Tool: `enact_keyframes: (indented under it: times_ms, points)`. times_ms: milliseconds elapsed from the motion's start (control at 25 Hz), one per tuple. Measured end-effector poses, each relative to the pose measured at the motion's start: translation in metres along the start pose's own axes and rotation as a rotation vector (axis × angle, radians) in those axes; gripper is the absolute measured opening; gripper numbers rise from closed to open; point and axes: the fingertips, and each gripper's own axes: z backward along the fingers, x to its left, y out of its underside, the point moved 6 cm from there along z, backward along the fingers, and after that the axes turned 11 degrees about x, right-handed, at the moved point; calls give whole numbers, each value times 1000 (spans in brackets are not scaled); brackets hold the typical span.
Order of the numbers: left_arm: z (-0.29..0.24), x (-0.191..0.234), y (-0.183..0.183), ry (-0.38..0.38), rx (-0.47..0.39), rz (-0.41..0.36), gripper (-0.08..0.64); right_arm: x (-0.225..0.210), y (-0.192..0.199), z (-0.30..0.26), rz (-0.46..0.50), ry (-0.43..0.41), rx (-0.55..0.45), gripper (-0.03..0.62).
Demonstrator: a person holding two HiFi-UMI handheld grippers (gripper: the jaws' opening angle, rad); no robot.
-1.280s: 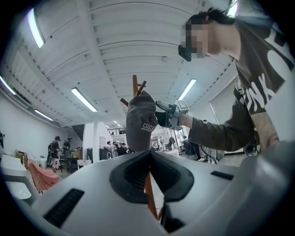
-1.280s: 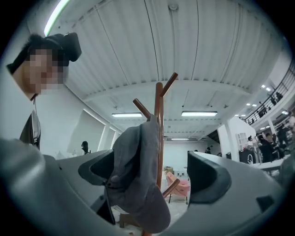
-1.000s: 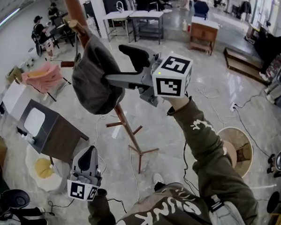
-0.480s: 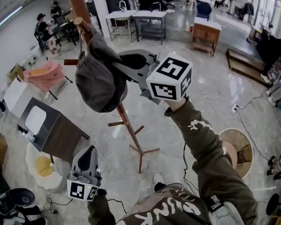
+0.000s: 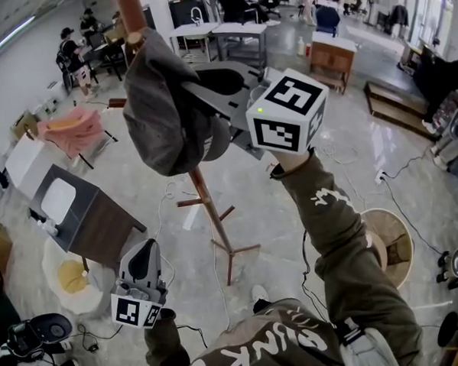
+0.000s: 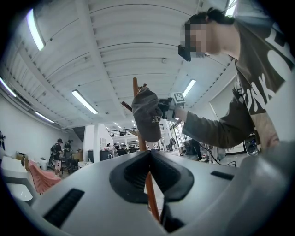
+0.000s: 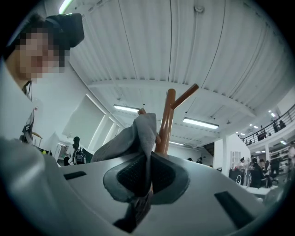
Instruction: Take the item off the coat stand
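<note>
Right gripper view: right gripper (image 7: 148, 159) jaws clamp tight on the soft grey fabric cap (image 7: 131, 136), cloth pinched between ribbed black pads. Head view, upper left: the cap hangs against the round brown wooden coat stand (image 5: 209, 210). Lower left, left gripper (image 5: 145, 263) jaws pressed together, empty.
</note>
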Motion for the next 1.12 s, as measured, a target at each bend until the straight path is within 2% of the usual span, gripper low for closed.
enact_keyframes:
  times_ms: [320, 520, 720, 1120]
  points:
    - [17, -9, -5, 7, -17, -4, 3, 21, -50, 26, 80, 23, -51, 23]
    - [35, -16, -10, 10, -30, -9, 3, 54, -60, 48, 107, 20, -65, 23]
    - [64, -28, -13, 18, -46, -17, 3, 101, -40, 67, 109, 30, -26, 23]
    - [141, -66, -11, 89, -81, -11, 3, 226, 33, 115, -4, 102, 31, 23]
